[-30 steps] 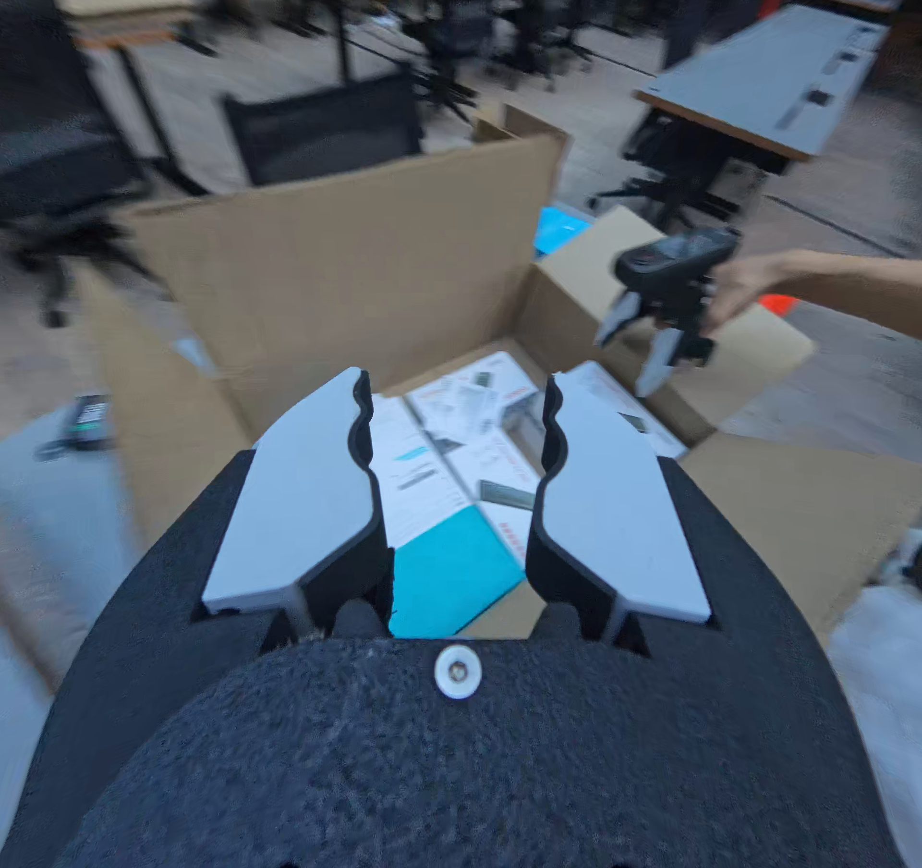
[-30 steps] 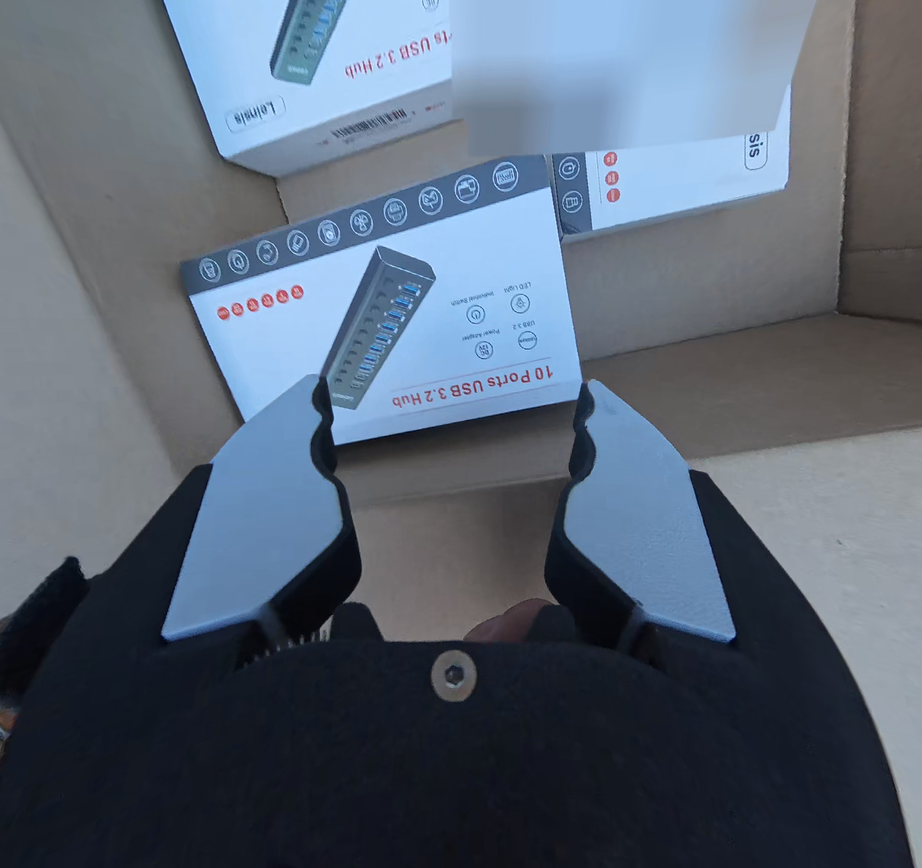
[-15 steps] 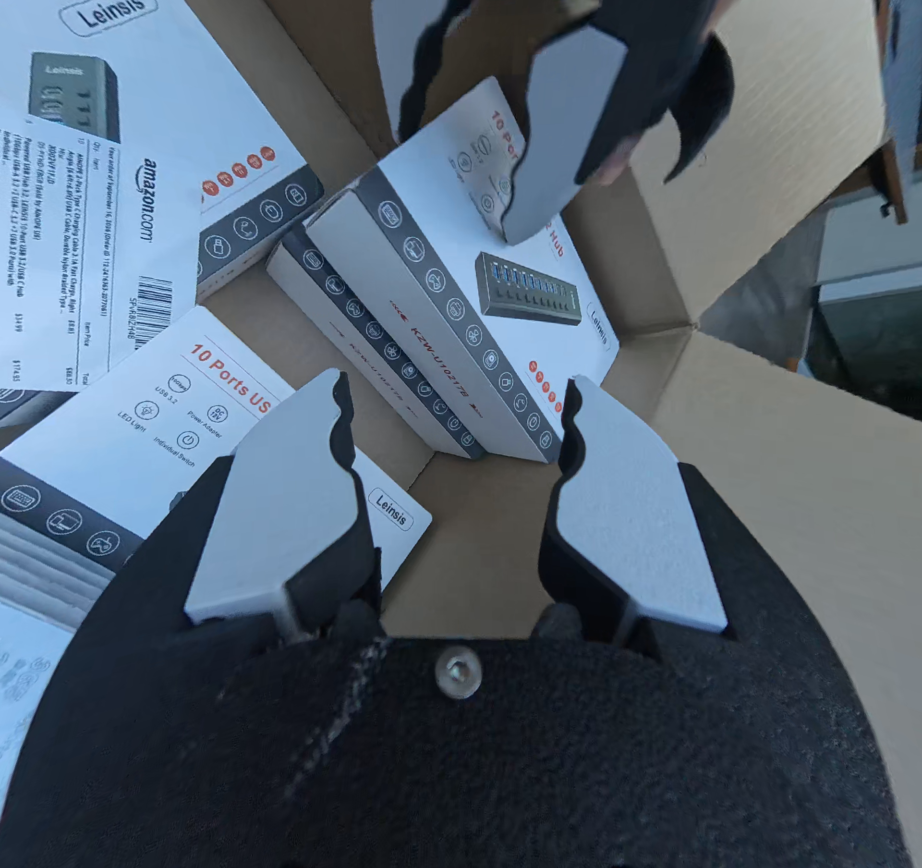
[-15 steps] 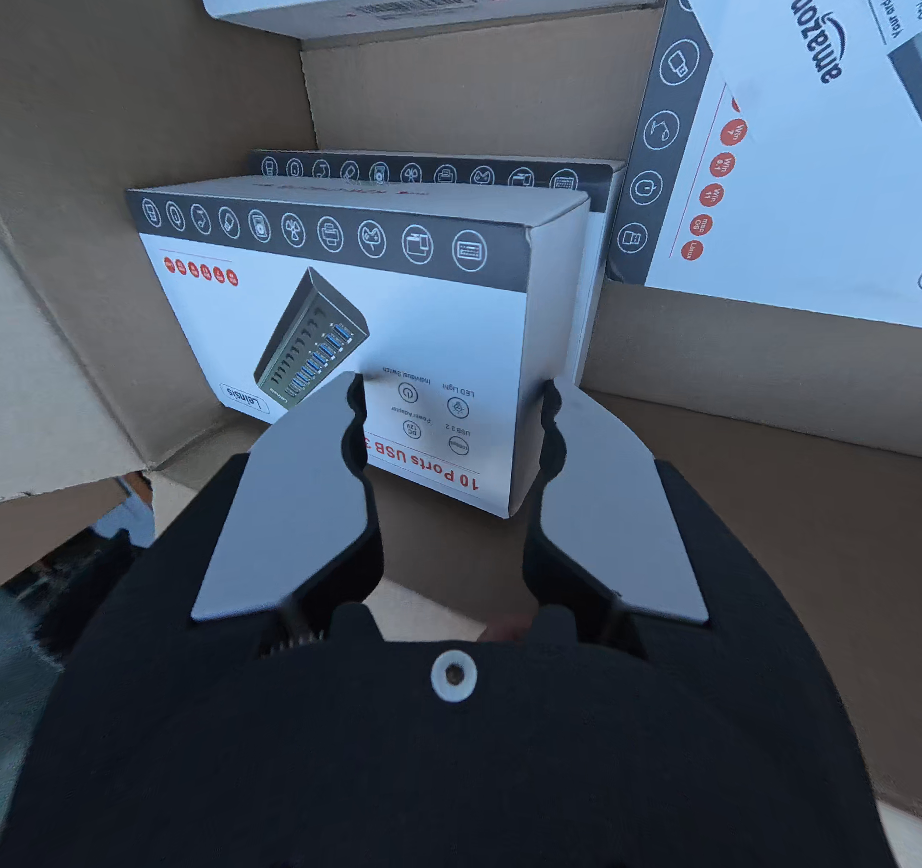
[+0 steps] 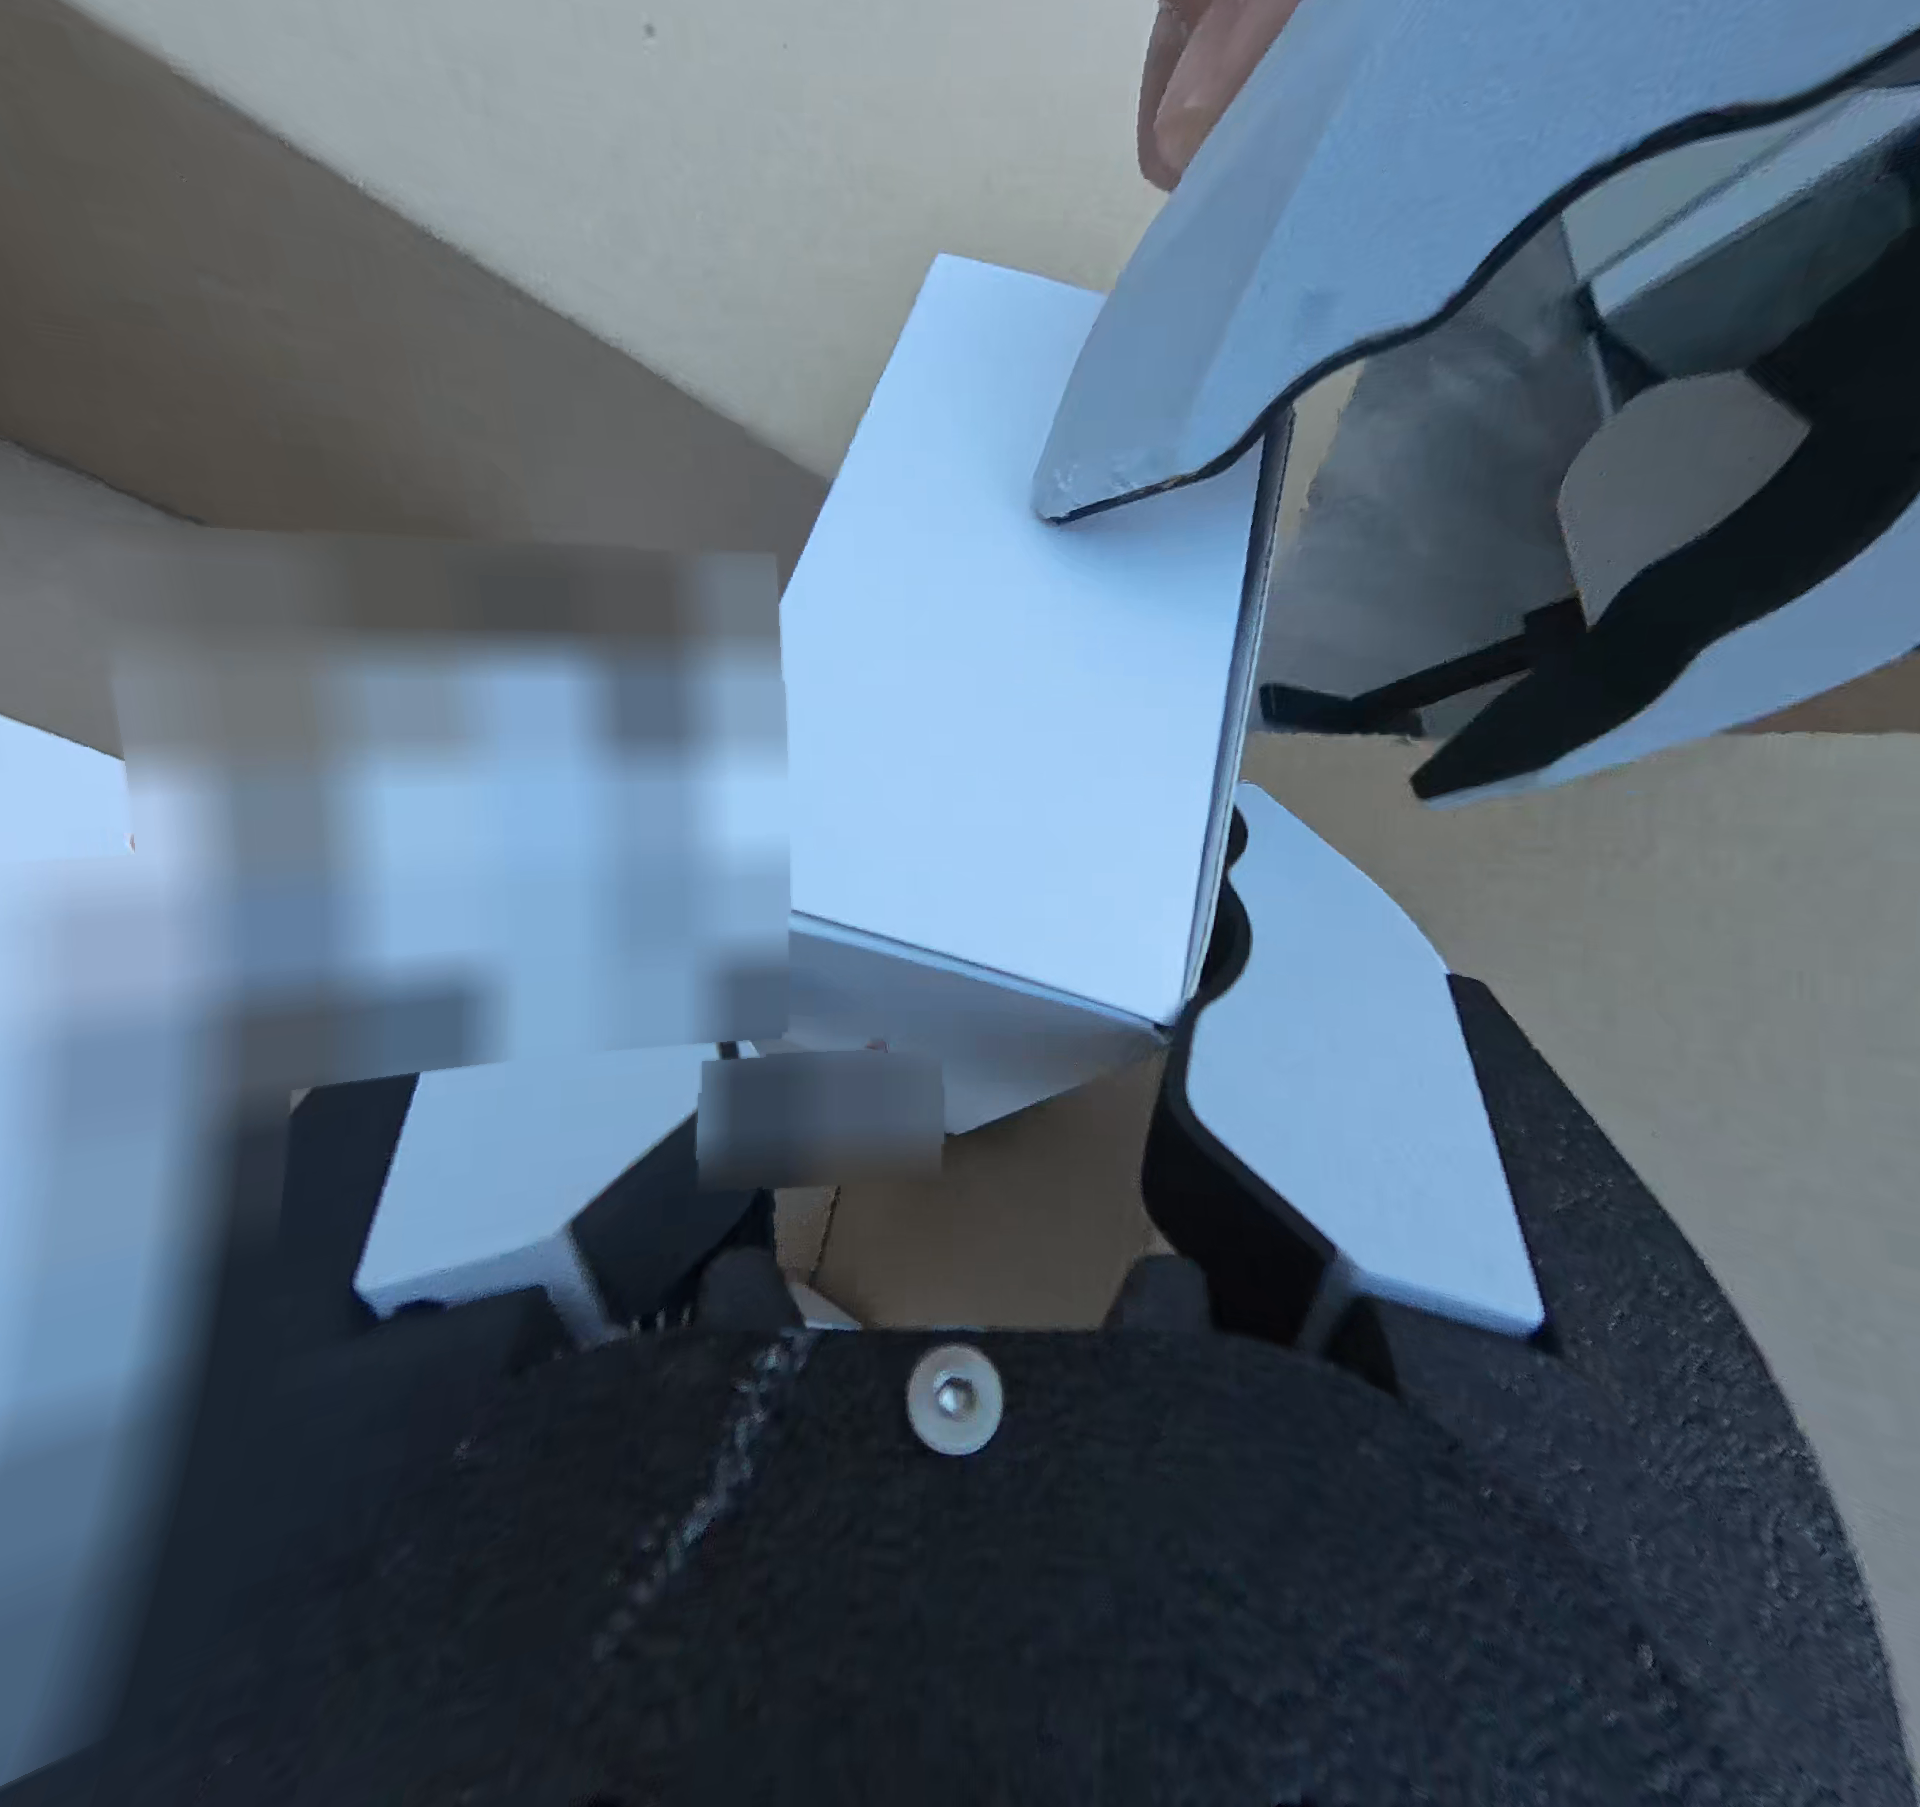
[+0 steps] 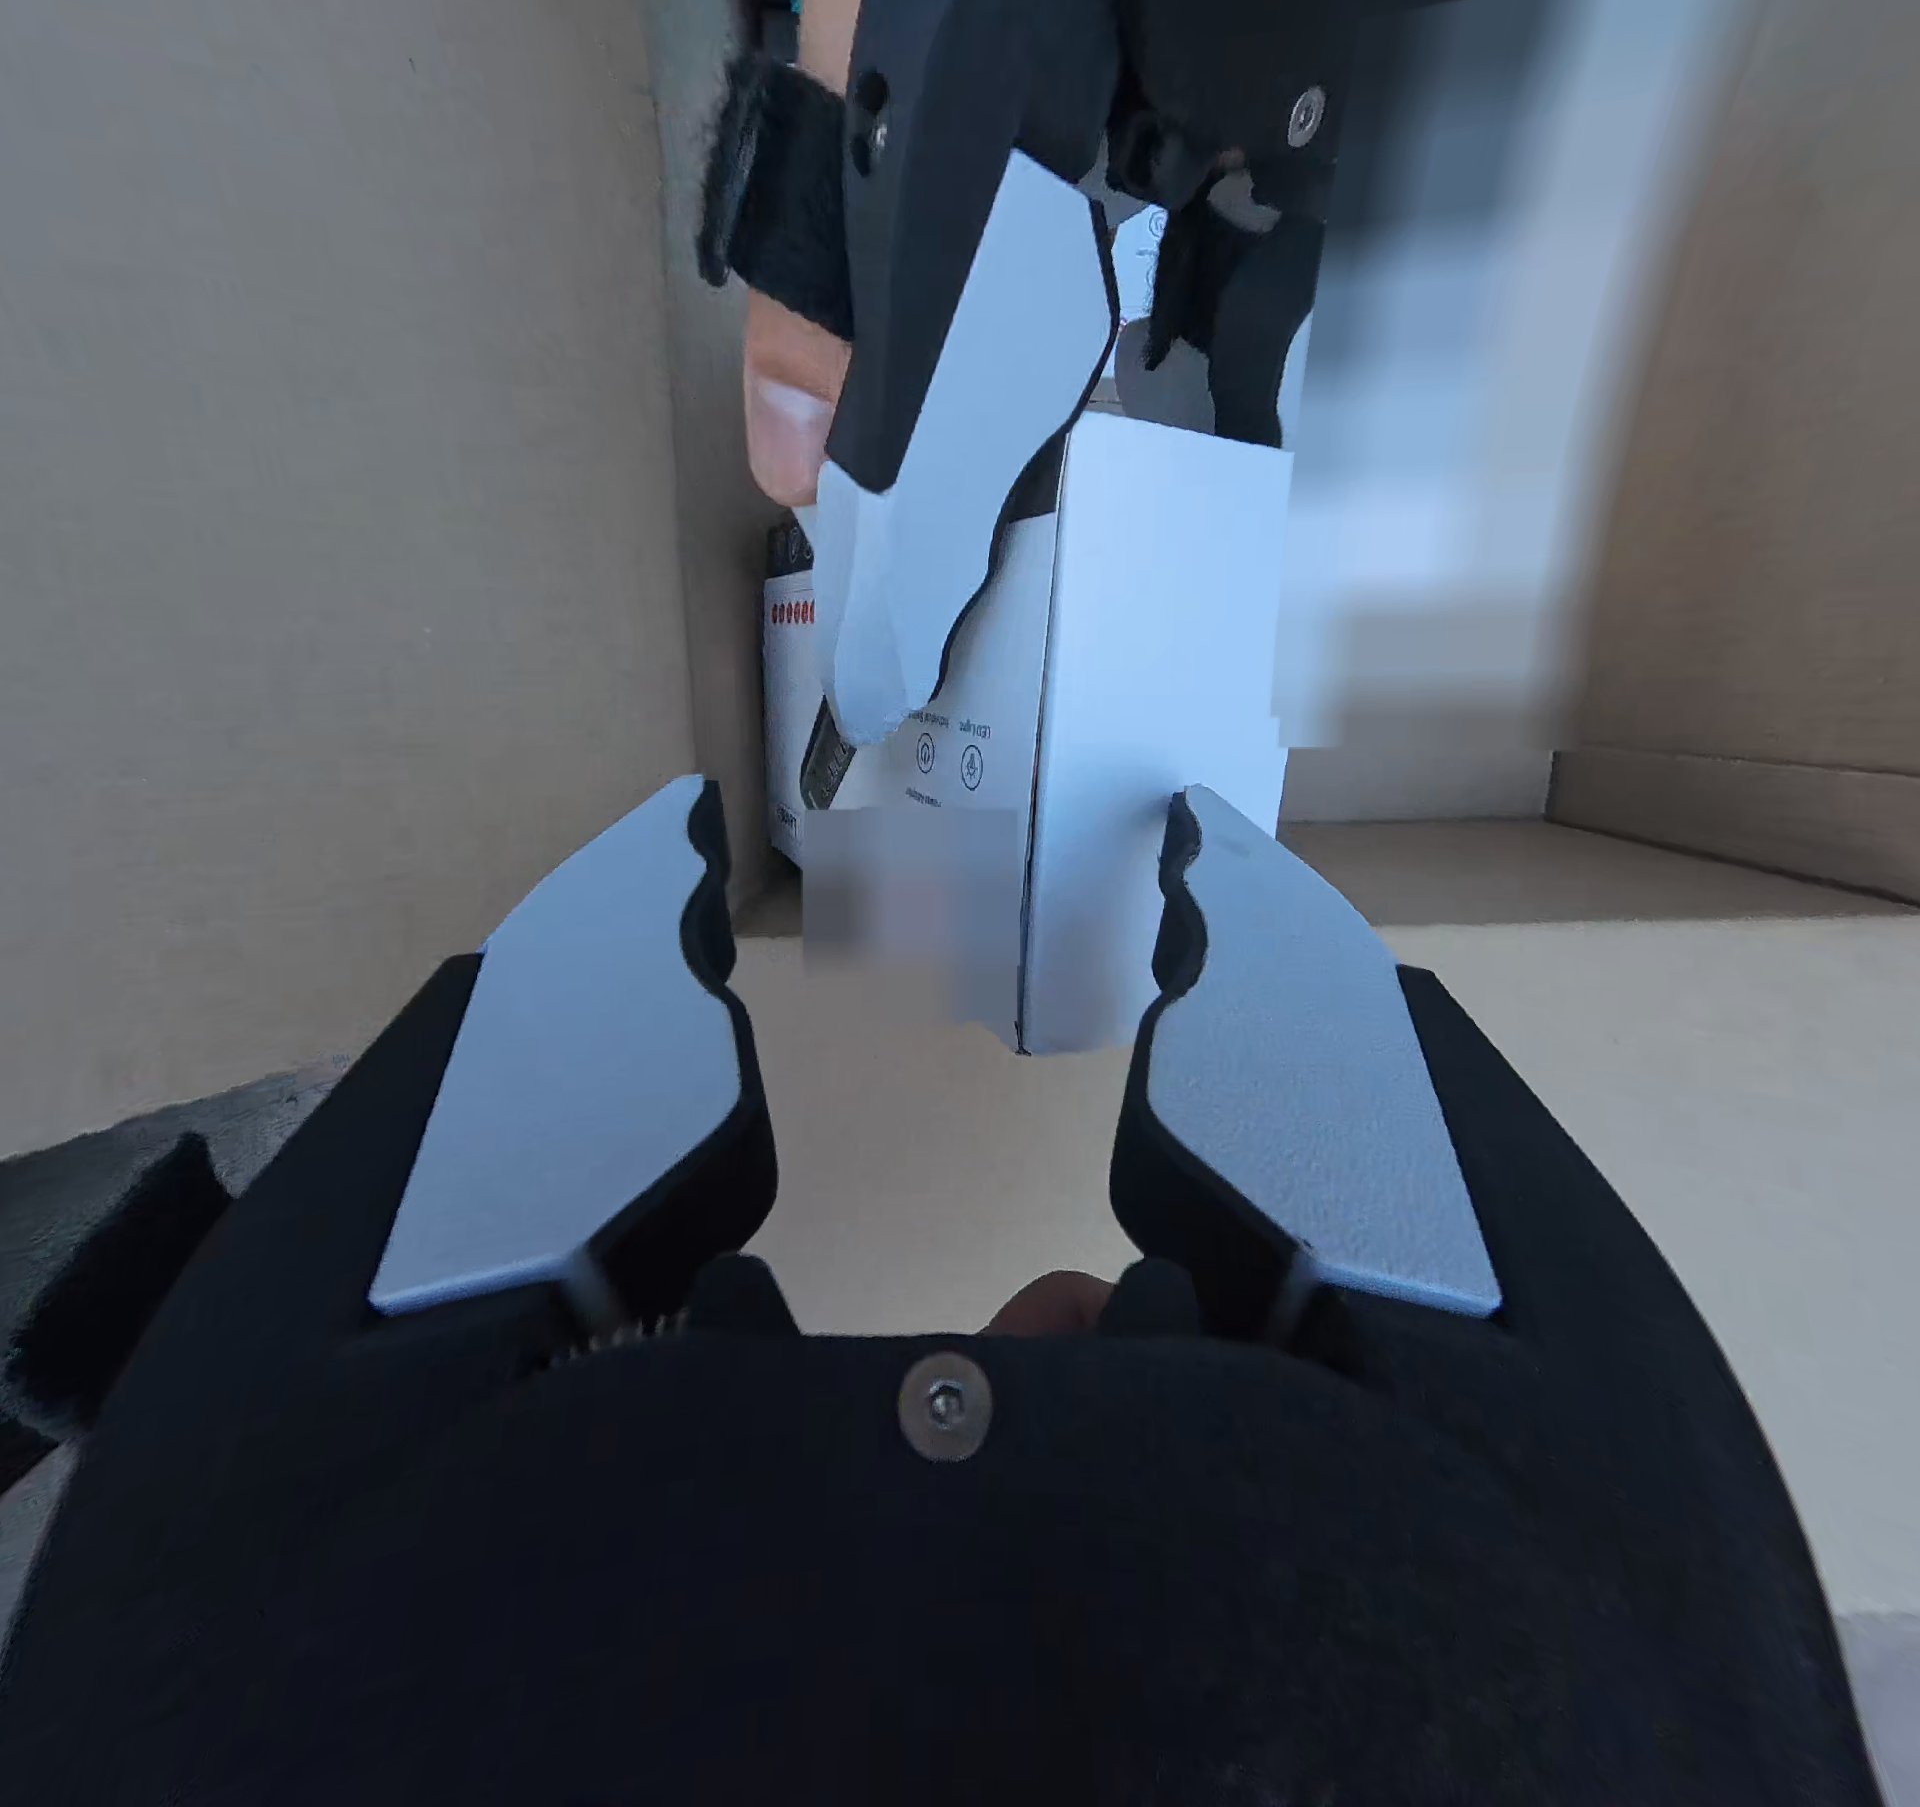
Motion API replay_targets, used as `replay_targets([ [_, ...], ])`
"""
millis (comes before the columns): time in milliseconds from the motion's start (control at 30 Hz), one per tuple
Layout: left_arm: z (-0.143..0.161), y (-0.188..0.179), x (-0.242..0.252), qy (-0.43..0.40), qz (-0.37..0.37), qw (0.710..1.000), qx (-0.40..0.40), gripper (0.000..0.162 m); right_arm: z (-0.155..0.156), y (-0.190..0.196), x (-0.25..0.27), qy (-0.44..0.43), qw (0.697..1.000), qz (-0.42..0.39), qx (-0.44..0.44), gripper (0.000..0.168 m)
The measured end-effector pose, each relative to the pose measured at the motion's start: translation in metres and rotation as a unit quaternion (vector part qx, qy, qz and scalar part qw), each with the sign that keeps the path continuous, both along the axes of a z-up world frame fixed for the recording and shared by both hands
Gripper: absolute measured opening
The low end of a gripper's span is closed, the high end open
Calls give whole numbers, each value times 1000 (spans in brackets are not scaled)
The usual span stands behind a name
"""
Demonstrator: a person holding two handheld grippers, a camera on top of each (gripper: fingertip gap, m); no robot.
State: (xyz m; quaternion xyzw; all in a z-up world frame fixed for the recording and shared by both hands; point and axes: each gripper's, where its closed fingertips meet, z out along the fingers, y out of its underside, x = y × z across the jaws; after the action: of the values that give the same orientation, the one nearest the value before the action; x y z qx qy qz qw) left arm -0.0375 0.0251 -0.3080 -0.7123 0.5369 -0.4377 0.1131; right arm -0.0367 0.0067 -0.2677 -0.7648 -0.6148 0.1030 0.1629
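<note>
A white product box (image 5: 987, 697) stands tilted on one corner inside a brown cardboard carton (image 5: 520, 147). My left gripper (image 5: 956, 853) reaches down over it and is shut on it; its right finger (image 5: 1330, 1082) presses the box's edge, and the left finger is partly hidden. In the right wrist view the left gripper (image 6: 1060, 562) comes from above and clasps the box (image 6: 1153, 635) across its narrow side. My right gripper (image 6: 945, 812) is open, its jaws straddling the box's lower corner. It also shows in the left wrist view (image 5: 1236, 651).
The carton's walls (image 6: 312, 407) close in on the left and behind, and its floor (image 6: 1558, 1030) lies below. Another printed box (image 6: 784, 614) leans against the back wall. A person's finger (image 6: 779, 407) shows beside the left gripper. Blurred patches cover parts of both views.
My left gripper has come down into the carton and closed around the white box. My right gripper's jaws have widened off the box. The box now stands more upright.
</note>
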Motion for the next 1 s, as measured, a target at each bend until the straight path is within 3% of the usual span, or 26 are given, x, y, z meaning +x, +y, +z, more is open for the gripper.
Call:
replay_targets([
  [167, 6, -8, -3, 2, -71, 984, 161, 87, 32, -11, 24, 58, 995, -85, 7, 73],
  [300, 48, 4, -11, -31, -46, 967, 248, 84, 58, 6, 67, 65, 982, -169, 55, 73],
  [400, 118, 38, -46, -72, 35, 957, 278, 84, 70, 17, 75, 103, 970, -210, 65, 72],
  [500, 215, 86, -118, -115, 156, 934, 299, 84, 74, 25, 62, 145, 963, -218, 61, 72],
  [600, 301, 137, -228, -117, 295, 878, 358, 84, 69, 34, 40, 158, 963, -210, 52, 72],
  [667, 330, 170, -315, -86, 394, 826, 394, 84, 65, 40, 23, 155, 967, -195, 52, 73],
  [733, 333, 201, -404, -38, 488, 767, 414, 84, 61, 45, 5, 146, 972, -178, 49, 73],
  [800, 309, 228, -485, 9, 566, 717, 408, 84, 59, 47, -10, 136, 976, -163, 52, 73],
  [900, 244, 262, -584, 40, 667, 656, 351, 84, 59, 45, -27, 127, 979, -152, 50, 73],
  [1000, 166, 286, -648, 49, 741, 608, 282, 84, 61, 38, -35, 126, 979, -157, 43, 73],
])
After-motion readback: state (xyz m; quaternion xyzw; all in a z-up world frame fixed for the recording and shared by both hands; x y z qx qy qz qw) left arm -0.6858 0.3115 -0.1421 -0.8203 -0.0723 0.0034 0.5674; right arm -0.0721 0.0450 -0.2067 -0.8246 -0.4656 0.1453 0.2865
